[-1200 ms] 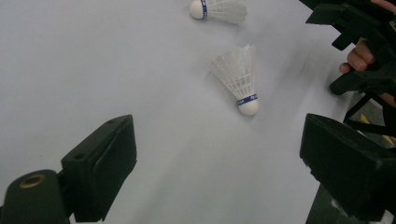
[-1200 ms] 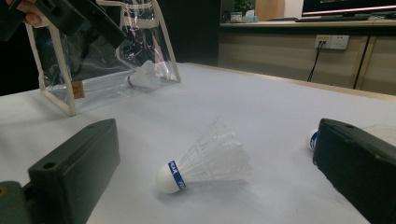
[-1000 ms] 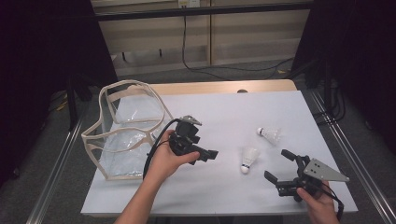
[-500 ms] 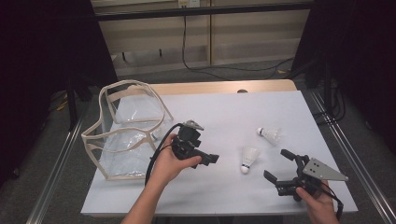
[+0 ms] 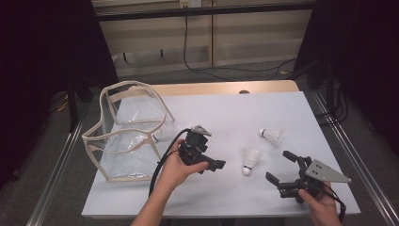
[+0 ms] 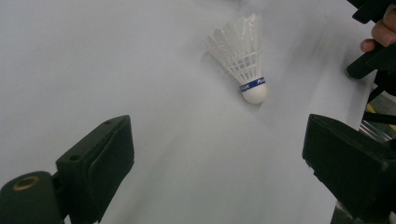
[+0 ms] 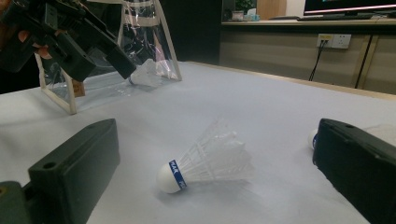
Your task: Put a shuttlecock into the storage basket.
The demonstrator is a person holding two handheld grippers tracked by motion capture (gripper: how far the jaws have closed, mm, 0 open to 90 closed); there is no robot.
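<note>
White tabletop (image 5: 221, 117) under a dim room, wooden wall panels and a hanging cable behind. Left gripper (image 5: 212, 165) held low over the middle of the table, jaws spread wide and empty, pointing toward the nearer shuttlecock (image 5: 250, 160). Seen along those jaws in the left gripper view (image 6: 212, 154), the same shuttlecock (image 6: 243, 58) ahead and slightly right of centre, lying on its side, cork with its blue band toward the gripper, feathers pointing away, well clear of both pads. Right gripper (image 5: 282, 168) at the near right corner, grey three-cornered plate on top, jaws likewise wide apart with nothing between them, aimed back at that shuttlecock from the other side. From the right gripper view (image 7: 215, 172), the shuttlecock (image 7: 208, 163) just ahead between the jaw lines but not touched, cork to the left, skirt to the right. Second shuttlecock (image 5: 271, 135) farther off, beyond the first from the right gripper, partly hidden behind the right jaw in that gripper's view. Clear plastic bag with beige trim (image 5: 129, 132) standing open beyond and left of the left gripper, a third shuttlecock (image 7: 144, 74) resting inside it.
</note>
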